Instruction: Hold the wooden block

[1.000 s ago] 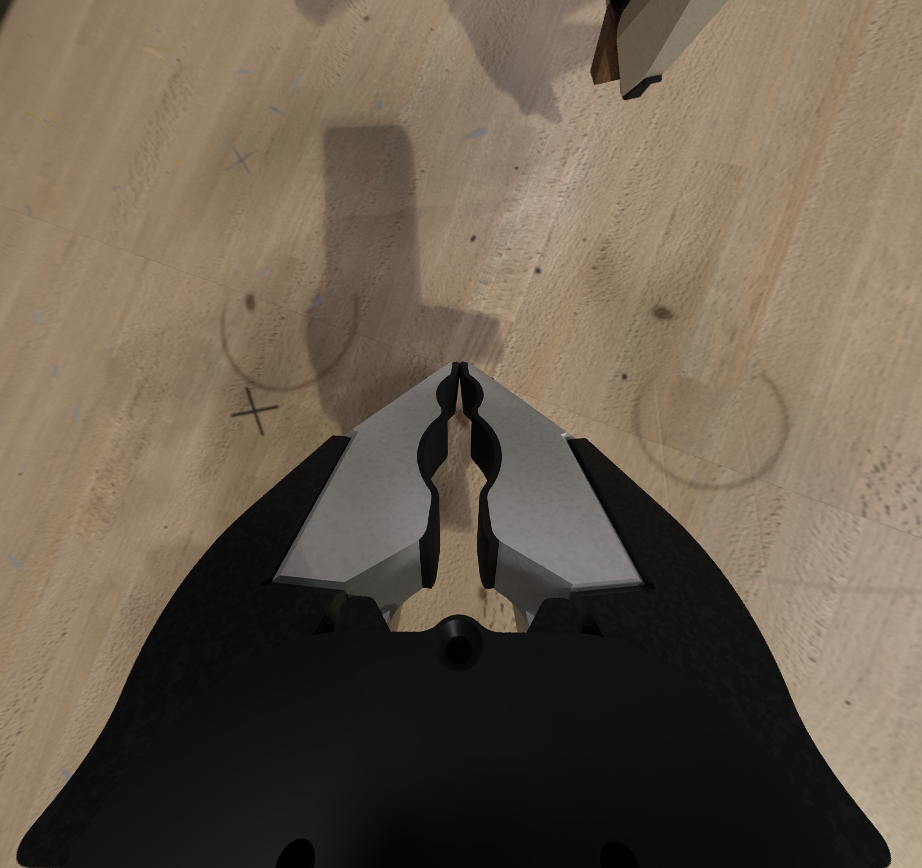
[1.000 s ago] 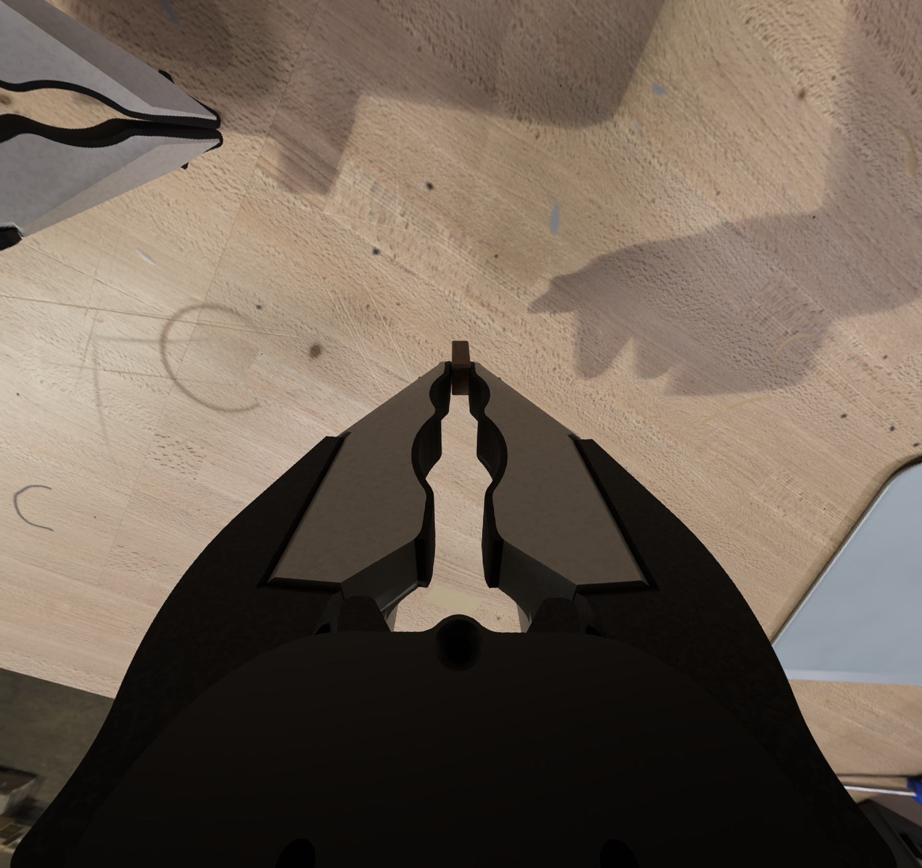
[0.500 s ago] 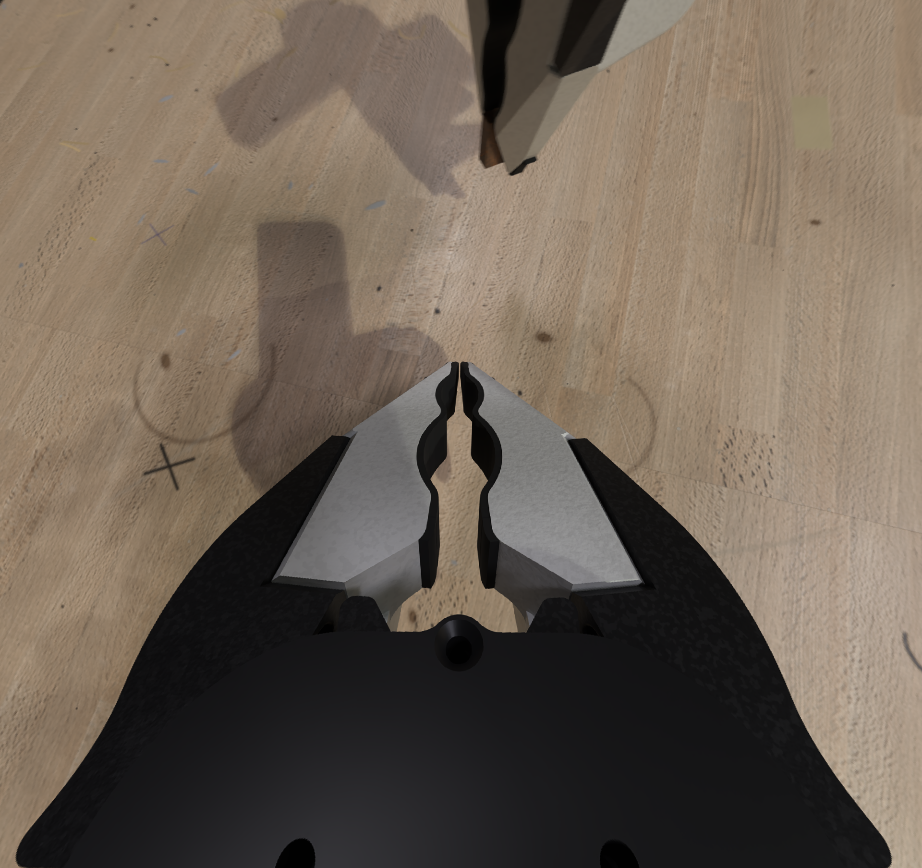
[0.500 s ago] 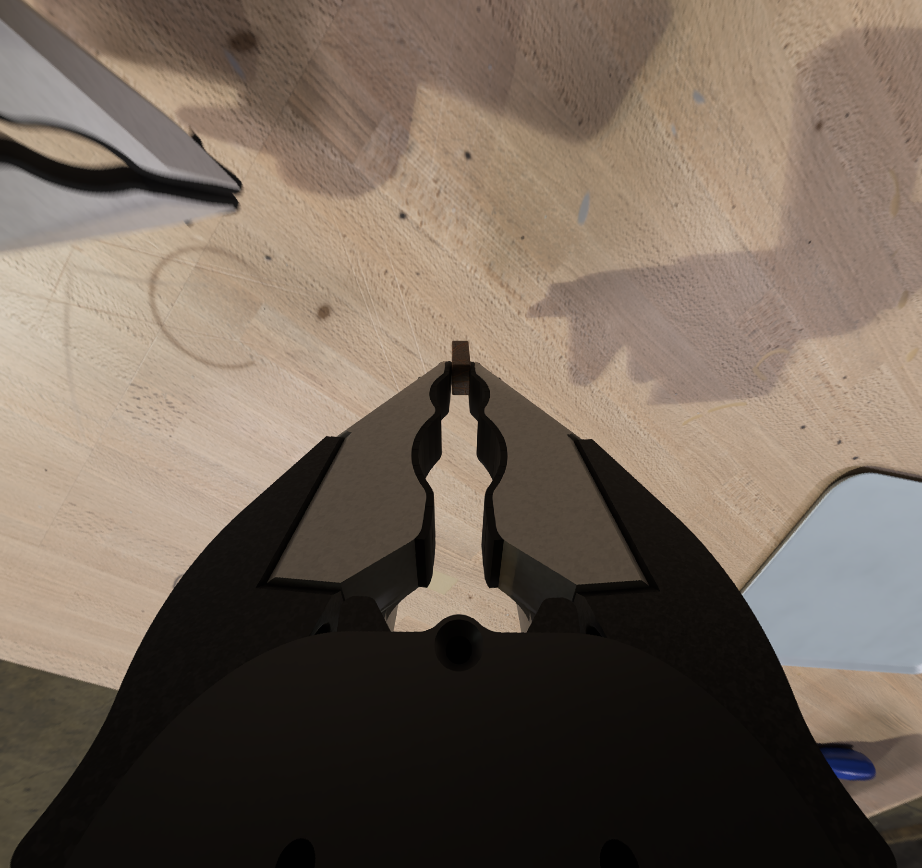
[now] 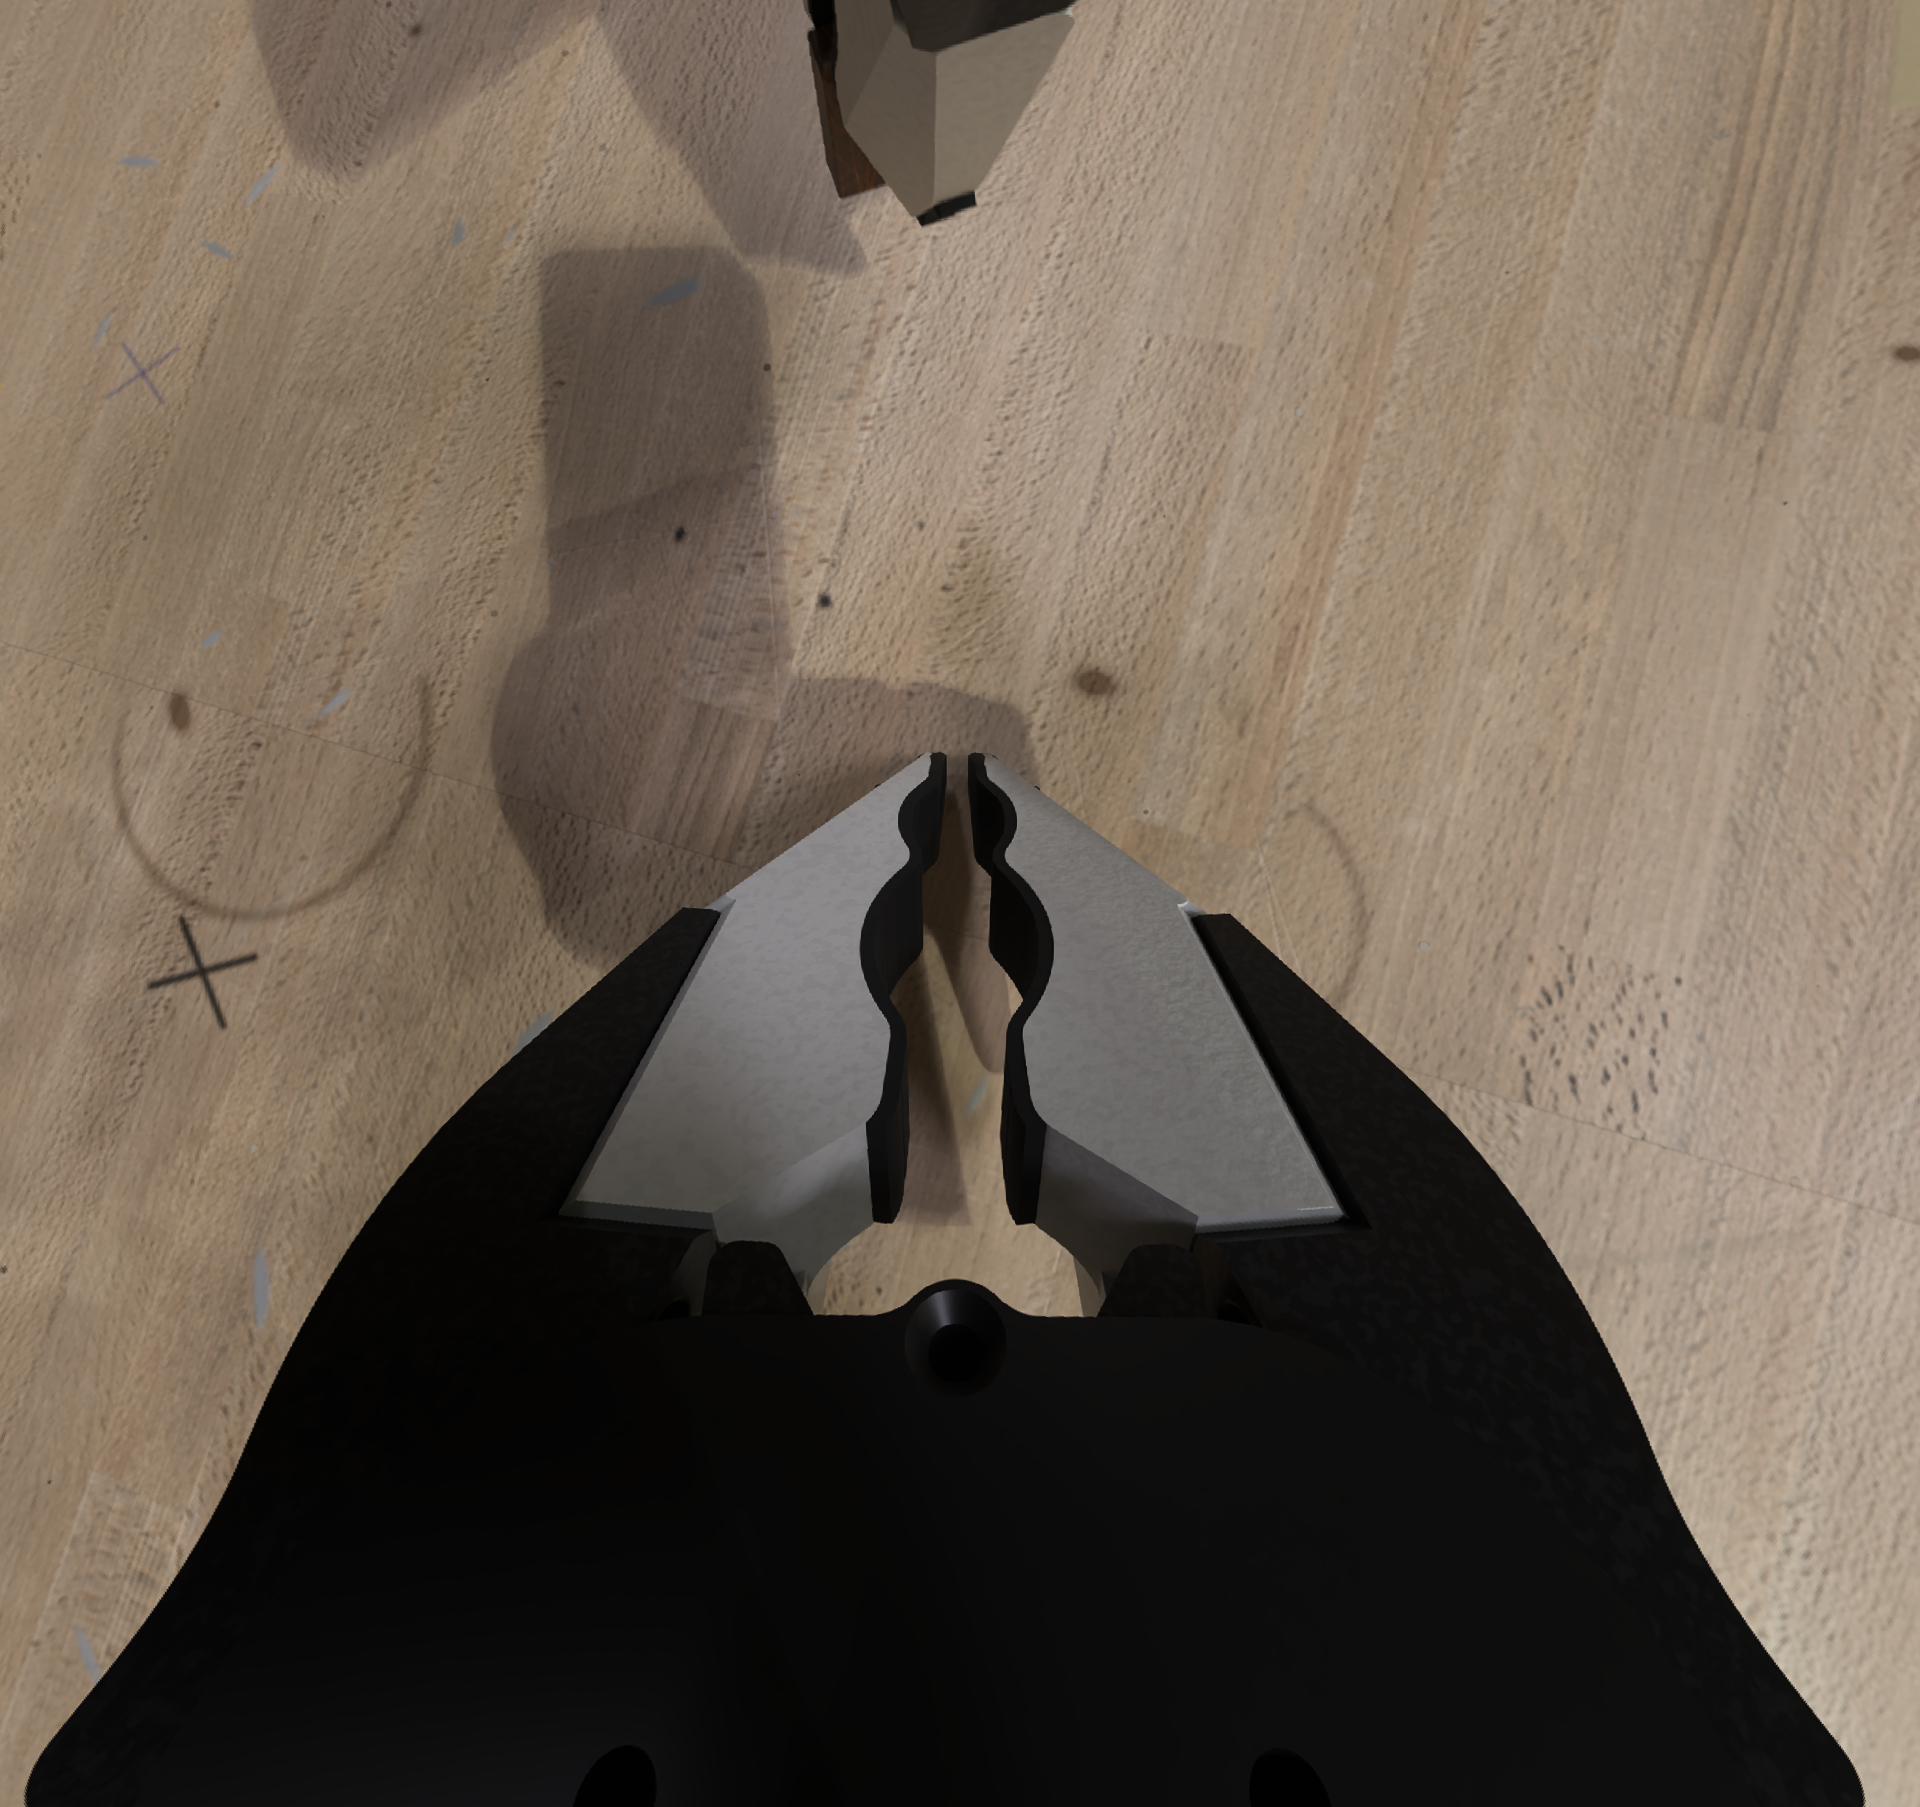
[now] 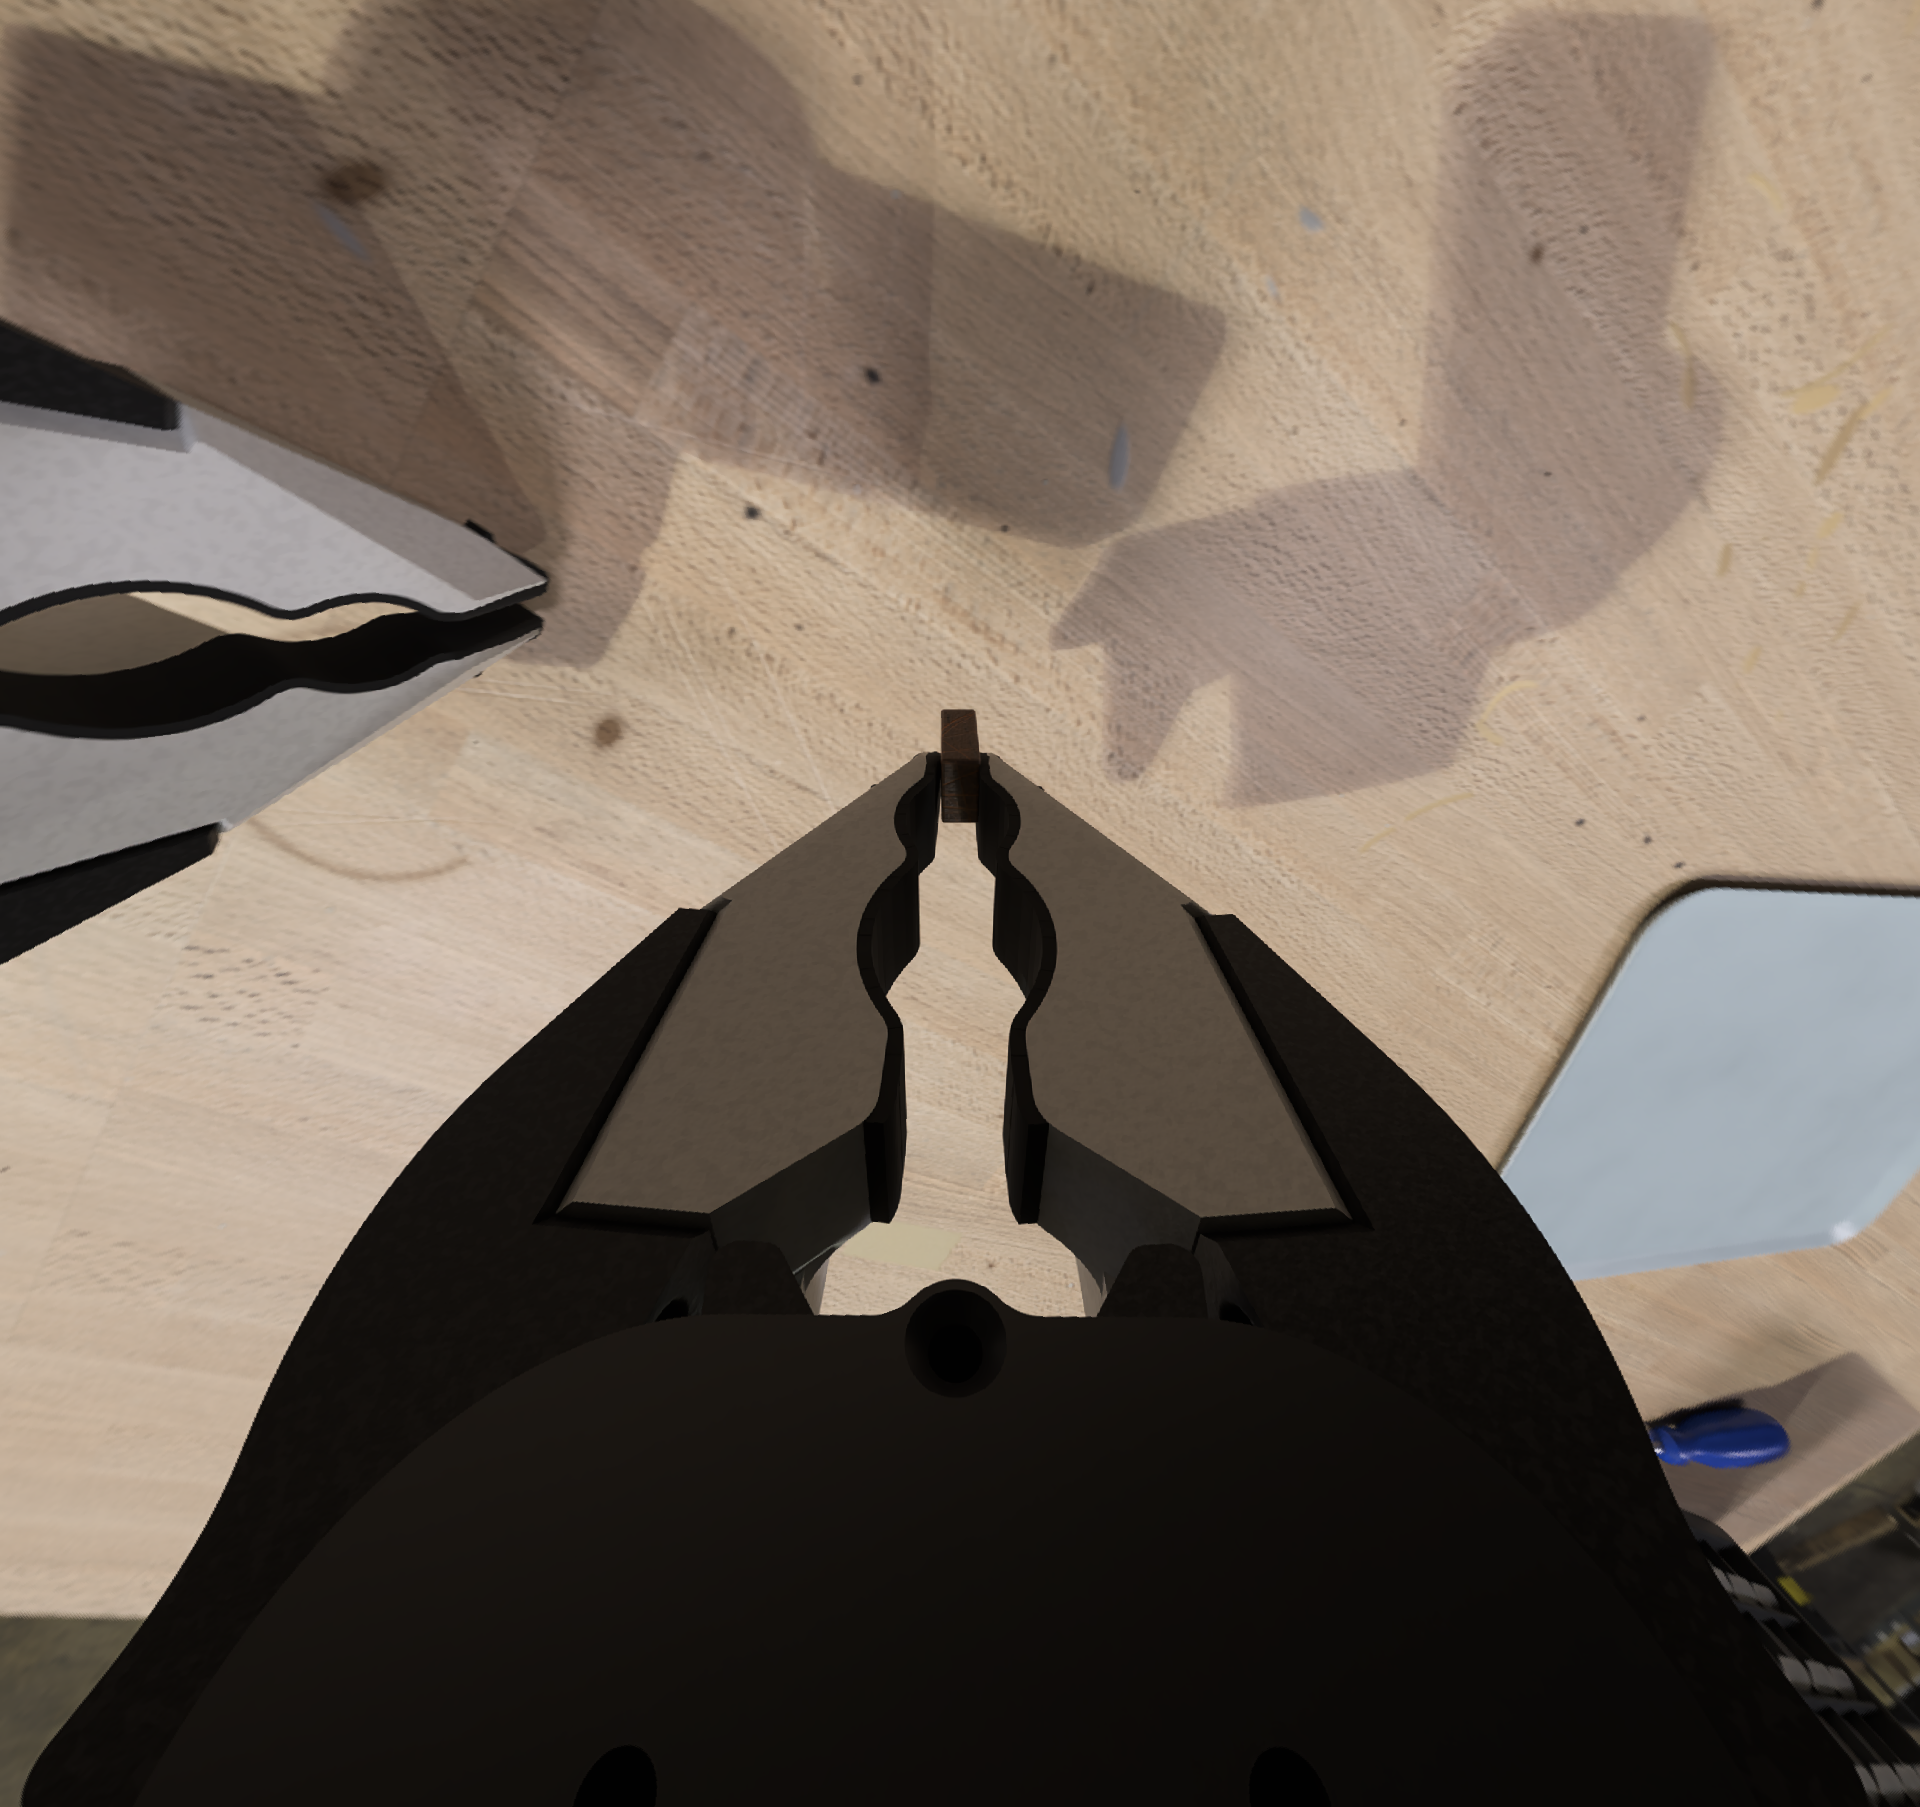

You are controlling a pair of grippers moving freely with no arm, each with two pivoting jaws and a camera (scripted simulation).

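My right gripper (image 6: 958, 770) pinched the wooden block (image 6: 958, 762) by its tips only (slip risk); left gripper (image 5: 957, 765) was closed, empty.

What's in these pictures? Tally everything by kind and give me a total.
Grippers: 2, the left gripper and the right gripper
Block: 1, clamped in the right gripper
Table: 1
Grey-blue panel: 1
Blue object: 1, too small to identify
Total: 6
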